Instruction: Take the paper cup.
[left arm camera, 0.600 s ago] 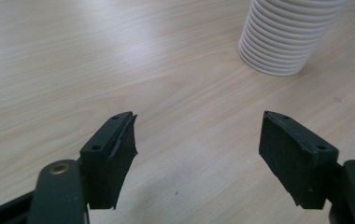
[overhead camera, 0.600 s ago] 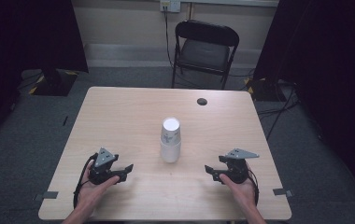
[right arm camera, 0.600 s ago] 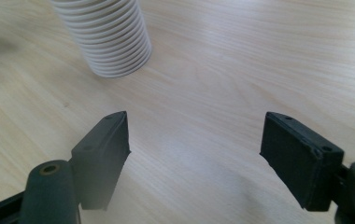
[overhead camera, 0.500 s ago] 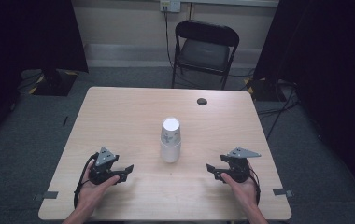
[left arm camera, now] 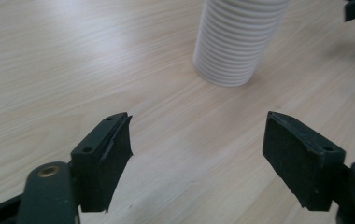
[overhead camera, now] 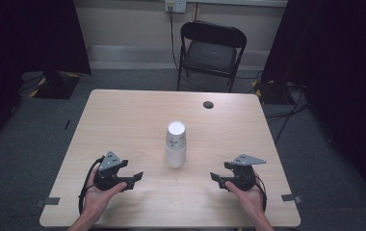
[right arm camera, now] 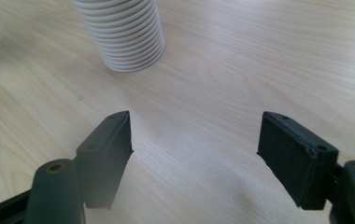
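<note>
Comparing with a moment ago, nothing shifts: left gripper (overhead camera: 135, 177) and right gripper (overhead camera: 215, 177) rest open, empty, flanking the untouched cup stack (overhead camera: 176, 144) between them.

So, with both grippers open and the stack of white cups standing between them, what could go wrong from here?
1. The tall stack of white ribbed cups stands upside down and free on the light wooden table; a sideways push from the left gripper or the right gripper could tip it.
2. The cups nest tightly, so a grip may lift several together.
3. Thin cups may be crushed by a hard squeeze.
</note>
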